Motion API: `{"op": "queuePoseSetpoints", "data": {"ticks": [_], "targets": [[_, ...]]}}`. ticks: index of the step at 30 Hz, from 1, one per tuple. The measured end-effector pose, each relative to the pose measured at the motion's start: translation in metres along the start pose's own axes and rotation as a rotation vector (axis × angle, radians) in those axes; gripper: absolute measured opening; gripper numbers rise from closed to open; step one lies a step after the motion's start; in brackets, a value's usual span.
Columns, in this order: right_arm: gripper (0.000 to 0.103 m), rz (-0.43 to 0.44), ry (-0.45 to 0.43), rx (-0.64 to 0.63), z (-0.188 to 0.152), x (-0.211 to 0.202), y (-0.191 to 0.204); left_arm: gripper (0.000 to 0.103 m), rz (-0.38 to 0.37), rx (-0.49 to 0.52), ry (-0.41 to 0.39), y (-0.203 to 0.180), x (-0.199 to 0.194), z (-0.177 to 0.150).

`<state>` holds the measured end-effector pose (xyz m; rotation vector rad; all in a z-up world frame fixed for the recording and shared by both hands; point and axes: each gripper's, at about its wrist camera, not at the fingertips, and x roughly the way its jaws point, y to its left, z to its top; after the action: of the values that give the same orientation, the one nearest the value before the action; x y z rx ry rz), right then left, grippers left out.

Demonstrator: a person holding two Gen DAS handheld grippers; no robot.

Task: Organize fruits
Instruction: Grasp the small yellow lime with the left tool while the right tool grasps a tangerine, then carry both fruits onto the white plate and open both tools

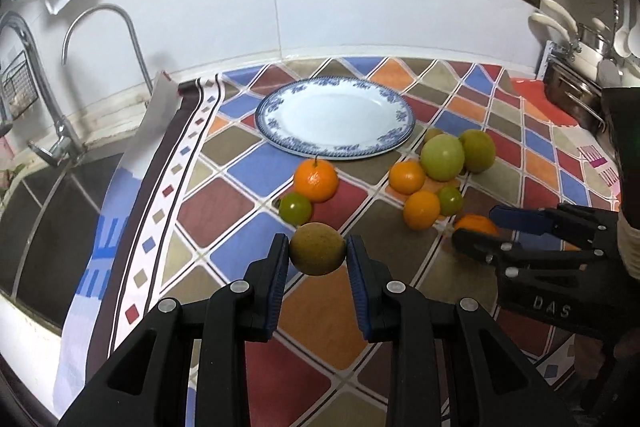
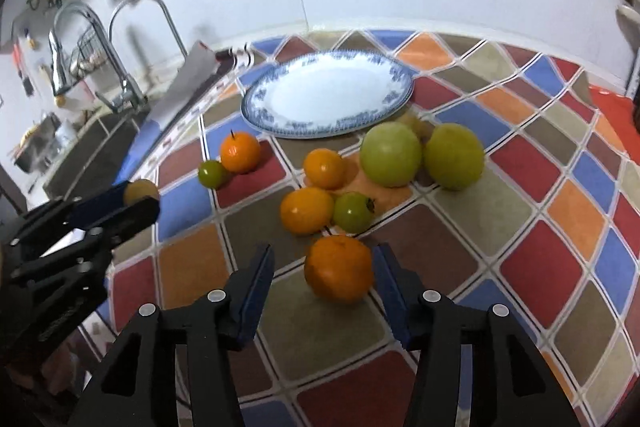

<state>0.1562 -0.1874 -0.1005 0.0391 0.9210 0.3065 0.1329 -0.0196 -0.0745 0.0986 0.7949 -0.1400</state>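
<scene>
My left gripper [image 1: 318, 243] is shut on a brownish-green round fruit [image 1: 317, 255], held above the chequered cloth; the right wrist view shows this gripper [image 2: 142, 195] at the left. My right gripper [image 2: 322, 255] stands open around an orange [image 2: 339, 269] lying on the cloth. Its right pad is close to the peel and a gap shows on the left. A blue-rimmed white plate [image 1: 280, 143] [image 2: 256, 115] sits bare behind. Between plate and grippers lie several loose oranges [image 2: 306, 210], two big green fruits [image 2: 391, 153] and small green ones [image 2: 352, 212].
A steel sink [image 1: 48, 211] with two faucets [image 1: 100, 27] drops off left of the cloth. Metal pots and a utensil rack [image 1: 572, 95] stand at the far right. A white tiled wall [image 1: 360, 7] closes the back. A stemmed orange [image 1: 316, 181] and small green fruit [image 1: 295, 207] lie near the plate.
</scene>
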Motion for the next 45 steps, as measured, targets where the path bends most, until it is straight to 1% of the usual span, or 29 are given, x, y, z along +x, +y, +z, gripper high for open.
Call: {"op": "queuePoseSetpoints", "data": {"ticks": [3, 6, 7, 9, 11, 14, 17, 25, 35, 39, 45], "targets": [[0.052, -0.024, 0.002, -0.014, -0.001, 0.005, -0.001, 0.03, 0.003, -0.001, 0.009, -0.001, 0.002, -0.001], [0.052, -0.049, 0.054, -0.023, -0.005, 0.015, -0.003, 0.03, 0.002, 0.002, 0.016, -0.003, 0.005, -0.001], [0.051, -0.043, 0.066, -0.014, -0.006, 0.017, -0.006, 0.03, 0.0, 0.004, 0.018, -0.003, 0.006, -0.001], [0.045, -0.034, 0.079, -0.001, -0.009, 0.019, -0.009, 0.03, -0.006, 0.011, 0.018, -0.005, 0.006, -0.001], [0.043, -0.034, 0.074, -0.007, -0.01, 0.016, -0.01, 0.03, -0.013, 0.014, 0.015, -0.006, 0.007, 0.0], [0.043, -0.042, 0.054, -0.016, -0.009, 0.01, -0.008, 0.03, -0.02, 0.02, 0.009, -0.007, 0.006, 0.003], [0.043, -0.032, 0.03, -0.022, -0.005, 0.001, -0.005, 0.03, -0.029, 0.021, -0.001, -0.008, 0.005, 0.005], [0.043, -0.01, -0.045, -0.056, 0.012, -0.022, 0.007, 0.03, -0.044, 0.026, -0.053, -0.007, -0.007, 0.019], [0.043, 0.006, -0.165, -0.08, 0.048, -0.042, 0.008, 0.03, -0.044, 0.054, -0.126, -0.01, -0.012, 0.048], [0.043, 0.005, -0.197, -0.099, 0.067, -0.042, 0.007, 0.03, -0.045, 0.052, -0.149, -0.01, -0.007, 0.064], [0.043, 0.003, -0.217, -0.117, 0.094, -0.035, 0.003, 0.03, -0.045, 0.05, -0.18, -0.005, 0.003, 0.09]]}}
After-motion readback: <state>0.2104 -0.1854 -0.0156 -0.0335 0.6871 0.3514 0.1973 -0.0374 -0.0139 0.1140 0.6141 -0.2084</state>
